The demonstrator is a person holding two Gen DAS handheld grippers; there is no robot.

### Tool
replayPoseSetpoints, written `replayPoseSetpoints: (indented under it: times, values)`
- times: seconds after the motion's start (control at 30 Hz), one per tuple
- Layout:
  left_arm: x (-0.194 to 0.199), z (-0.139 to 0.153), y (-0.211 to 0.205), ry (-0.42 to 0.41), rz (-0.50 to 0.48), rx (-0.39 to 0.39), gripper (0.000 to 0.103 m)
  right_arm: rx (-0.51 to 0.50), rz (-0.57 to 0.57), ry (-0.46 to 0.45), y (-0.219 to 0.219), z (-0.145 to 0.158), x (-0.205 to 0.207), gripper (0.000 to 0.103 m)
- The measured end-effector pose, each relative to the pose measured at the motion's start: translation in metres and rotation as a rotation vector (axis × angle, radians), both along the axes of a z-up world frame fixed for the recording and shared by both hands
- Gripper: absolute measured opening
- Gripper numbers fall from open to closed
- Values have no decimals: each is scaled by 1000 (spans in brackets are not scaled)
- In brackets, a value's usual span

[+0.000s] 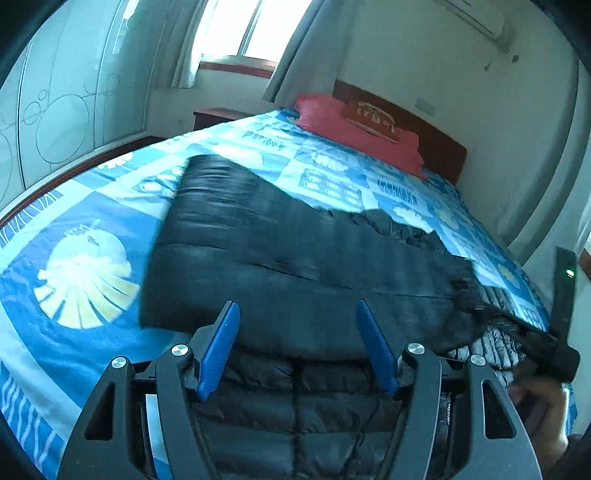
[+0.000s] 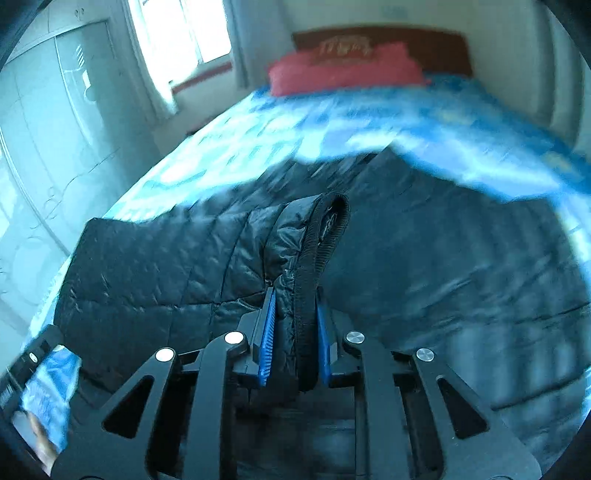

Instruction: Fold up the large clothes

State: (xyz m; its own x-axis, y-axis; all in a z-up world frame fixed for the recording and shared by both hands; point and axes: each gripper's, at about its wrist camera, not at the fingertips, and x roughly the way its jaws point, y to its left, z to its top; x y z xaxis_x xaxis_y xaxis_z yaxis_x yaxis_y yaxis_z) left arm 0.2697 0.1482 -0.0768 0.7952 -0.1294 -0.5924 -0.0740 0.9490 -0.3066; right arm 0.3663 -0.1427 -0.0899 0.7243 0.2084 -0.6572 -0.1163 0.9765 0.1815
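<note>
Currently right gripper jaws clamp the black quilted puffer jacket's ribbed edge on the blue patterned bed; left gripper jaws apart, empty. Risk: slick fabric slipping free.

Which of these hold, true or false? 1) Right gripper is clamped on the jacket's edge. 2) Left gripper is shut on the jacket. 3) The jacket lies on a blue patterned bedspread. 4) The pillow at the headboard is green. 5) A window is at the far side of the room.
1) True: the right gripper pinches a ribbed edge of the black jacket.
2) False: the left gripper is open, nothing between its pads.
3) True: the jacket lies on the blue bedspread.
4) False: the pillow is red.
5) True: the window is beyond the bed.
</note>
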Motion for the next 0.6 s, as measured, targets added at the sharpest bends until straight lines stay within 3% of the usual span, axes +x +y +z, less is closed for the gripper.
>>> replayPoseSetpoints:
  times: [0.17,0.37,0.43,0.53,0.6]
  values:
    - [0,8,12,-22,13,11,65,-106,-137,-24,-72,7,-6,19]
    - [26,-1,11,16,24,27,65,-109,-224,87,-136,-26,0,20]
    - [37,-5,8,31,18,51,65,-114,-225,123,-142,-34,-2,28]
    - [53,-9,4,46,11,76,65,-120,-262,23,-137,-22,-17,43]
    - [65,-11,2,48,12,97,65,-94,-239,-14,-129,-15,-22,44]
